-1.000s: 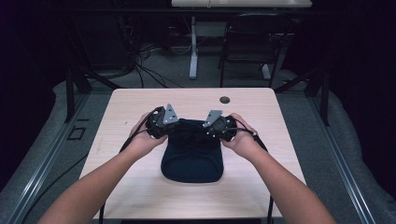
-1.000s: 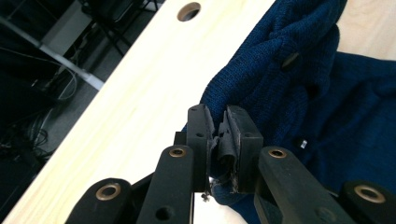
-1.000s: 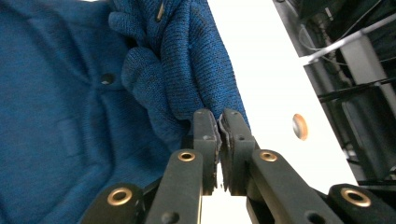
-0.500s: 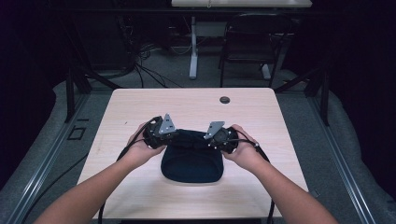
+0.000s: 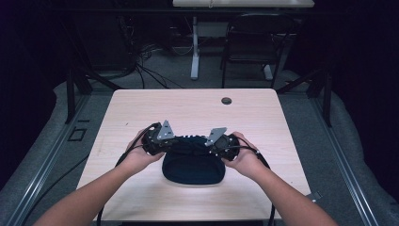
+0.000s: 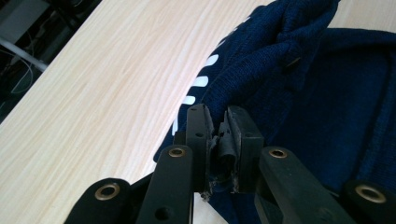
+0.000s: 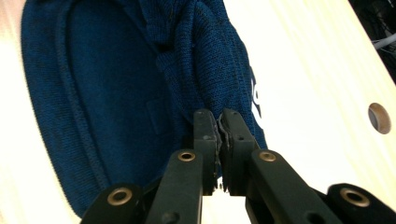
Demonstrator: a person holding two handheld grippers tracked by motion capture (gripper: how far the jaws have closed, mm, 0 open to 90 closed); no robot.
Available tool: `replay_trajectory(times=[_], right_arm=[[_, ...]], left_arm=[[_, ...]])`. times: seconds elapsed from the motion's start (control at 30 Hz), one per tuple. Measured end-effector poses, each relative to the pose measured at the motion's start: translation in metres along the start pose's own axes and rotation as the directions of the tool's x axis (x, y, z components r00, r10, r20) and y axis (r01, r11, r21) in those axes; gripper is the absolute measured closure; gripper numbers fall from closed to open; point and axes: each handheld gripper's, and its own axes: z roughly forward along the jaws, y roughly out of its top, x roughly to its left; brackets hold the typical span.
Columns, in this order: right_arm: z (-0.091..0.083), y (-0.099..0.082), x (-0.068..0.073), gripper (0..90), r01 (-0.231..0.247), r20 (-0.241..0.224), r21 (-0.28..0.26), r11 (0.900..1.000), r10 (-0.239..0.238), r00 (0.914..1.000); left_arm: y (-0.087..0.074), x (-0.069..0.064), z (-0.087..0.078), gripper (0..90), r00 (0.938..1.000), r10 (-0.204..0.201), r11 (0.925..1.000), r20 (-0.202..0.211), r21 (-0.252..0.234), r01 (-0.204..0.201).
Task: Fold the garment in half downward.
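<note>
Near the desk (image 5: 141,108) front edge lies a navy knit garment (image 5: 193,165); the left claw (image 6: 218,135) and right claw (image 7: 218,140) pinch only thin folds of its far edge; uneven pulling could slip either.

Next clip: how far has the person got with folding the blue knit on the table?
Done: the navy knit garment lies as a compact rounded bundle on the table. In hand: the left tongs and right tongs are each shut on its far edge, one corner each, the cloth bunched there. Left: laying that edge down and letting go; whether more folds are meant cannot be told.
</note>
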Motion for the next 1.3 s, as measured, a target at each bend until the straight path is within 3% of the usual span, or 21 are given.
replay_trajectory(times=[0.4,0.7,0.83,1.07,1.13,1.17,1.3], right_arm=[[-0.003,-0.002,0.008,85.7,0.012,0.002,0.004,0.9999,-0.012,0.9999],[0.001,-0.007,0.020,85.6,-0.006,-0.011,0.002,1.0000,0.006,0.9999],[0.000,-0.008,0.023,85.5,0.026,0.000,0.032,0.9992,-0.026,0.9997],[0.003,-0.014,0.031,85.4,-0.008,-0.018,0.005,1.0000,0.008,0.9998],[0.003,-0.016,0.031,85.4,-0.001,-0.025,0.024,0.9997,0.002,0.9997],[0.004,-0.017,0.032,85.5,-0.021,-0.036,0.008,0.9997,0.021,0.9991],[0.005,-0.022,0.035,85.4,-0.017,-0.041,0.013,0.9998,0.017,0.9990]], left_arm=[[-0.009,-0.007,-0.003,80.1,0.9997,-0.010,0.9999,0.022,-0.008,0.011],[-0.016,-0.016,-0.002,79.9,0.9988,-0.010,0.9999,0.047,0.002,0.010],[-0.018,-0.019,-0.001,79.9,0.9986,0.000,0.9999,0.052,0.012,0.000],[-0.021,-0.023,0.000,79.7,0.9975,-0.007,0.9999,0.070,0.011,0.006],[-0.022,-0.025,0.000,79.6,0.9971,-0.007,0.9998,0.076,0.019,0.006],[-0.023,-0.027,0.000,79.5,0.9966,-0.012,0.9998,0.082,0.018,0.010],[-0.025,-0.031,0.000,79.4,0.9953,-0.011,0.9998,0.097,0.018,0.009]])
